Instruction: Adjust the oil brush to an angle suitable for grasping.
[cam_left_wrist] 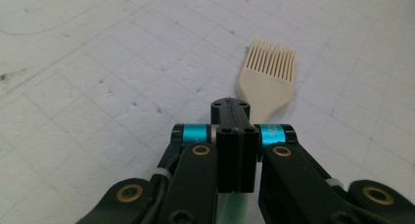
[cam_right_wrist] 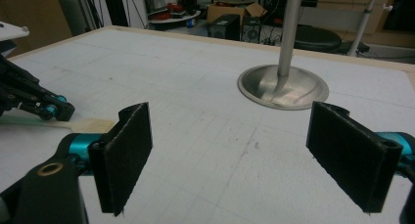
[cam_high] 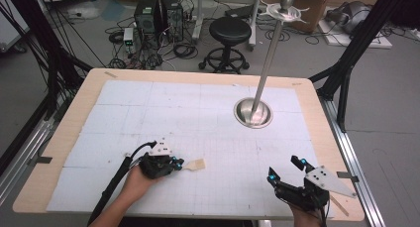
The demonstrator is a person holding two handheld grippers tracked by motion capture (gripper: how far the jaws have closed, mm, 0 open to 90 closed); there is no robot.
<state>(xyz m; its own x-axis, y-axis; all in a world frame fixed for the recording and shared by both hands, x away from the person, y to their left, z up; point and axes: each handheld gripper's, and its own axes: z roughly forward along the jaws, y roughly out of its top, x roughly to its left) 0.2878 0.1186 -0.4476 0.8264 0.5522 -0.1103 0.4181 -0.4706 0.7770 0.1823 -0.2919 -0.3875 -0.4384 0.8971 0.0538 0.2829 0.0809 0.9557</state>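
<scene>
A cream brush (cam_high: 196, 163) with a flat bristle head lies low over the white mat at the front left. My left gripper (cam_high: 176, 163) is shut on its handle, and the head sticks out to the right past the jaws. In the left gripper view the closed jaws (cam_left_wrist: 231, 109) meet just behind the brush head (cam_left_wrist: 268, 79). My right gripper (cam_high: 284, 169) stands open at the front right with nothing between its pads (cam_right_wrist: 125, 155). From the right gripper view, the left gripper (cam_right_wrist: 49, 109) and the brush (cam_right_wrist: 93, 125) sit at the left.
A steel stand with a round base (cam_high: 253, 113) and a tall pole stands right of the table's middle; its base (cam_right_wrist: 283, 87) lies ahead of the right gripper. The white gridded mat (cam_high: 163, 113) covers the wooden table. A stool and cables lie on the floor beyond.
</scene>
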